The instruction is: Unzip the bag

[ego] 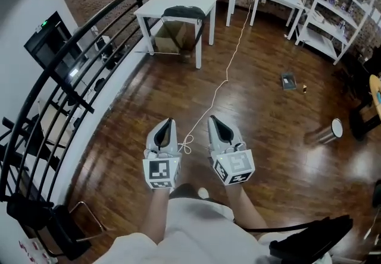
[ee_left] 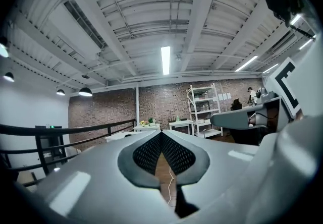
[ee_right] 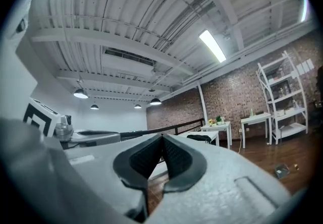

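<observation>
A dark bag [ego: 184, 12] lies on the near edge of a white table [ego: 156, 7] far across the room; the right gripper view shows the bag [ee_right: 202, 137] as a small dark shape on that table. Both grippers hang side by side above the wooden floor, far from the bag. My left gripper [ego: 169, 121] [ee_left: 161, 133] is shut with its tips meeting and nothing between them. My right gripper [ego: 214, 119] [ee_right: 162, 137] is shut too and holds nothing. The bag's zip cannot be made out from here.
A black railing [ego: 89, 37] runs along the left. A white cable [ego: 223, 78] trails across the floor [ego: 268, 114] between me and the tables. A cardboard box [ego: 169, 37] sits under the table. A metal can [ego: 327, 132] and a small flat object [ego: 289, 81] lie at the right, with white shelves [ego: 333, 7] beyond.
</observation>
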`<state>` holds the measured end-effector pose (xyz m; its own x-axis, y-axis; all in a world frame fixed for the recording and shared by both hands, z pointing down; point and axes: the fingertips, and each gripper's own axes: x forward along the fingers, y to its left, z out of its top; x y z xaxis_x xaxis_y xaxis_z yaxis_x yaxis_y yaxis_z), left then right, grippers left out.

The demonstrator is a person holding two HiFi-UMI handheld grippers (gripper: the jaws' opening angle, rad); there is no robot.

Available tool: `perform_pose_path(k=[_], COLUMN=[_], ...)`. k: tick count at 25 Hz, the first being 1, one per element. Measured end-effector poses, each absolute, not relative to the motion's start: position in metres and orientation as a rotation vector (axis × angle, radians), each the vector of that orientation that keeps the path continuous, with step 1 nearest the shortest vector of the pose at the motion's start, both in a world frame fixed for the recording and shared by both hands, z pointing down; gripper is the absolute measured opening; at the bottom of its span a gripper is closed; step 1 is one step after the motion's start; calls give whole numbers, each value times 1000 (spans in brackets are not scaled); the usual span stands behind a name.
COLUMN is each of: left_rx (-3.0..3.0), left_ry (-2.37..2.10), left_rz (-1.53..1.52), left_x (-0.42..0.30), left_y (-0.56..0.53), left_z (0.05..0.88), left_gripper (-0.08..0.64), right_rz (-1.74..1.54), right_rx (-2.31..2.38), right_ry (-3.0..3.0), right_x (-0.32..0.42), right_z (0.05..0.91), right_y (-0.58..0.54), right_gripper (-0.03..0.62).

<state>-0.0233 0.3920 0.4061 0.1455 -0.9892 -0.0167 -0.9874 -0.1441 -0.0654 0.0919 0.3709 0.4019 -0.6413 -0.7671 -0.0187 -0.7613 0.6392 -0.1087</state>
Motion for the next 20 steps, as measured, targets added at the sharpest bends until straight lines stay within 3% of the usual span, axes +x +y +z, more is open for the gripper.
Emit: perform_pose_path(k=[11,20], left_rx=[-2378,-2396], left_ry=[1996,1993], left_rz=[-39,55], left_x=[-40,-108], left_y=[236,52], left_z=[431,408], left_gripper=[17,17], right_rz=[-138,-53], right_rx=[-1249,-1248], right_ry=[2855,2901], right_x=[61,-14], right_z=[425,401], right_y=[227,41], right_gripper=[-11,-11])
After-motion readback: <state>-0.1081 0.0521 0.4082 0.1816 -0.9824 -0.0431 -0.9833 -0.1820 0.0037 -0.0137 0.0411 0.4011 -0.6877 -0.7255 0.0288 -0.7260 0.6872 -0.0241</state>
